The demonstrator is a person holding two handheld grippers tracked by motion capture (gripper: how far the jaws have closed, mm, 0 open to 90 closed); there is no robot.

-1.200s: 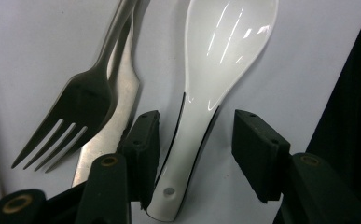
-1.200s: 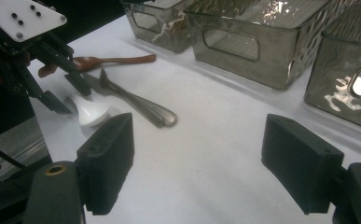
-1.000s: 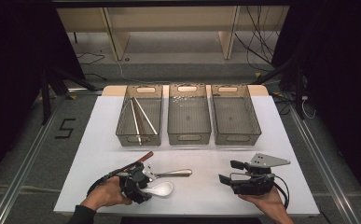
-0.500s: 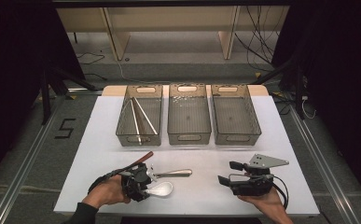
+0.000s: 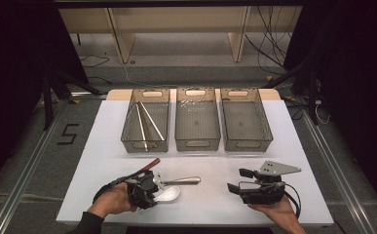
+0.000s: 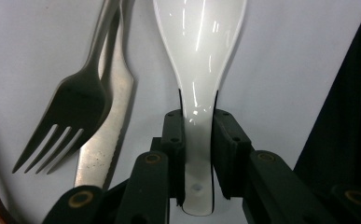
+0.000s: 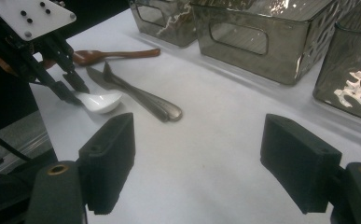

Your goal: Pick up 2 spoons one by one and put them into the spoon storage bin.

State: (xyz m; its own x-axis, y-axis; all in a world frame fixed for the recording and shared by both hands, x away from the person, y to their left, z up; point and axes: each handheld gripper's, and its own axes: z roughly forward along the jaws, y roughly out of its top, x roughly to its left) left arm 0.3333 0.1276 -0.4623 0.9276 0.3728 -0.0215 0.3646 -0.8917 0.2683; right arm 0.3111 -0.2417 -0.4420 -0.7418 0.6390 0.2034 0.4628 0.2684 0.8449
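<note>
Left claw [image 6: 197, 135], jaws just closed, grips the white spoon [image 6: 199, 56] by its handle on the surface [image 5: 215, 204], beside fork [image 6: 71, 112] and knife [image 6: 106, 126]. Right claw [image 7: 197, 163] rests released. Grasping step; next probably calls for lifting toward a bin [image 5: 198, 144].

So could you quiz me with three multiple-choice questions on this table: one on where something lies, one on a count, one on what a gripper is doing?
1. Where are the chopsticks?
A. left bin
B. middle bin
C. right bin

2. How many clear bins stand in the row?
A. two
B. three
C. four

3. What is the left gripper doing?
A. clamping the white spoon's handle
B. holding the fork
C. hanging open over a bare table

Answers:
1. A: the high view shows them slanting inside the left bin.
2. B: three stand side by side.
3. A: its jaws have just been closing, and the pads press both sides of the white spoon; the fork lies apart.
</note>
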